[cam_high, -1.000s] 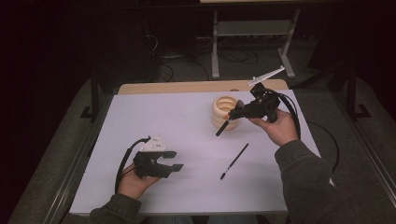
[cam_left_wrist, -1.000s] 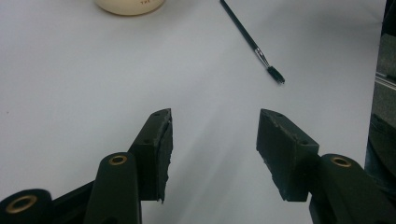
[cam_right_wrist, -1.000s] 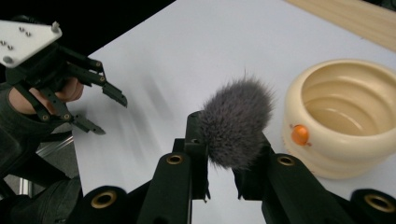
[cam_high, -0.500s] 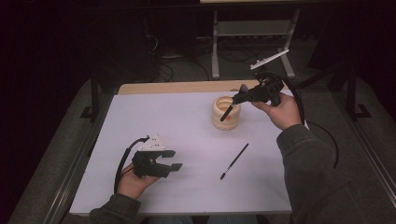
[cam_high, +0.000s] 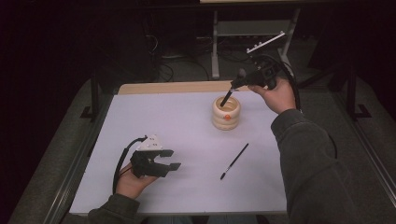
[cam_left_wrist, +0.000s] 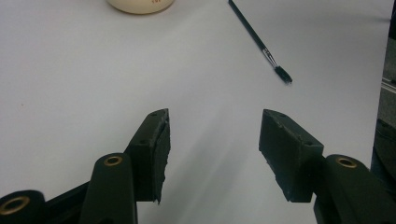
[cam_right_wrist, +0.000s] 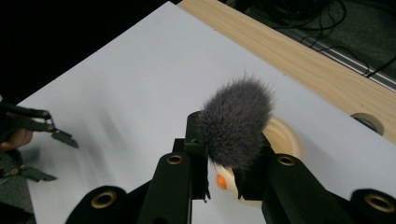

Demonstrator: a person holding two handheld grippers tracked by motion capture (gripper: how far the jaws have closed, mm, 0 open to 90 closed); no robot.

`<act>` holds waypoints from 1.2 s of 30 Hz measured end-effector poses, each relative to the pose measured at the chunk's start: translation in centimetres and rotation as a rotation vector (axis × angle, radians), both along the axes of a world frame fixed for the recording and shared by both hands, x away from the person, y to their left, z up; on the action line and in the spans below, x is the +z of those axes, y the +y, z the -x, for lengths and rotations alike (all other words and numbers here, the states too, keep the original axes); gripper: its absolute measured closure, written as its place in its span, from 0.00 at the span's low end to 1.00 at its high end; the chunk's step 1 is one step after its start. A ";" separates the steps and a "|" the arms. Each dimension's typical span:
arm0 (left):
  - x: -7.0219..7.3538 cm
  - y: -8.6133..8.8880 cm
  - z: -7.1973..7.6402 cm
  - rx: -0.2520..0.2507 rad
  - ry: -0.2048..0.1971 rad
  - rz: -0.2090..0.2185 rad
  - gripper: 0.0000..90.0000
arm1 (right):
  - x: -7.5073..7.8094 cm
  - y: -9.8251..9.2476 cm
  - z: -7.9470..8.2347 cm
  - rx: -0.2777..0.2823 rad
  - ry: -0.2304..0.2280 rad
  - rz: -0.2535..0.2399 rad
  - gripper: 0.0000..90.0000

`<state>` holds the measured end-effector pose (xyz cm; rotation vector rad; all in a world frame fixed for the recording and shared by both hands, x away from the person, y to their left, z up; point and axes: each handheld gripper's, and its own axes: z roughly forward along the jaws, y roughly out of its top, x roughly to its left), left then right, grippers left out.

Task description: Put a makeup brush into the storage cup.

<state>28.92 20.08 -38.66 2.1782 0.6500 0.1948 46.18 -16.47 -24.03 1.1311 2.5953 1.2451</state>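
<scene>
The white counter (cam_high: 154,116) carries a cream ribbed holder (cam_high: 226,113) near its far edge. Right claw (cam_high: 239,83) is clamped on a fluffy makeup brush (cam_right_wrist: 236,123) above it. Left claw (cam_high: 169,159) gapes empty near the front-left corner; a thin brush (cam_high: 234,161) lies mid-counter.

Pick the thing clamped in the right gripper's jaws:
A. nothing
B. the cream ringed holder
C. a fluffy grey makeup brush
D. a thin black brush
C: the right gripper has its jaws shut on the fluffy grey makeup brush, above the cream ringed holder.
</scene>
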 end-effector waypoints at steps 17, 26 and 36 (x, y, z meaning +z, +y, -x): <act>0.0 0.3 0.0 0.006 0.001 -0.005 0.46 | -2.3 0.2 -2.9 -0.109 0.039 0.047 0.85; -0.1 0.1 -0.1 0.005 0.005 -0.016 0.45 | -3.5 0.3 -3.1 -0.126 0.049 0.062 0.85; -0.2 0.0 -0.1 0.008 0.006 -0.015 0.44 | -5.6 -0.1 -3.0 -0.144 0.077 0.062 0.84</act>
